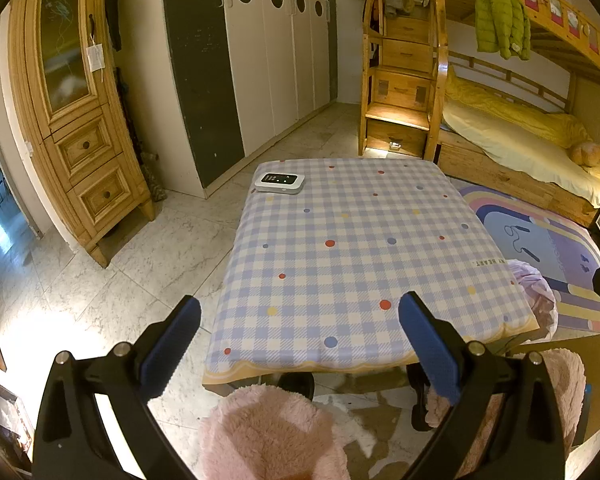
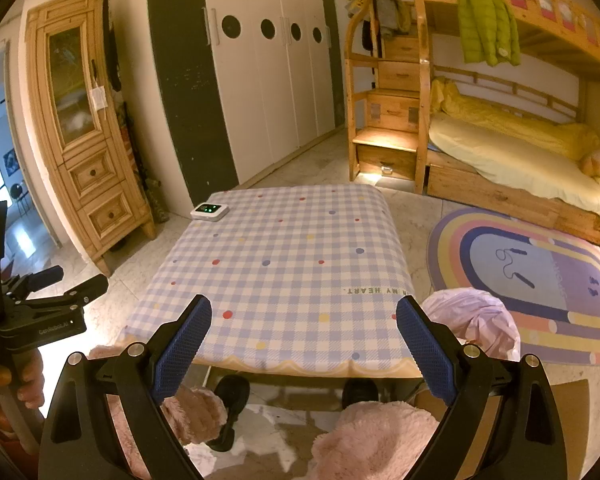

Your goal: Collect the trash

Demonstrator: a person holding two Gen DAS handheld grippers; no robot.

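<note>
Both held above near edge of checkered counter (image 1: 340,248): left tool (image 1: 300,344) spread apart, gripping nothing; right tool (image 2: 304,344) likewise apart. Pink bag (image 2: 476,324) on floor just beside counter's right corner. White device (image 1: 279,182) at far left corner.

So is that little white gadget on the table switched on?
On, it seems. The white gadget at the far left corner of the checked table shows small green lights on its dark screen.
</note>
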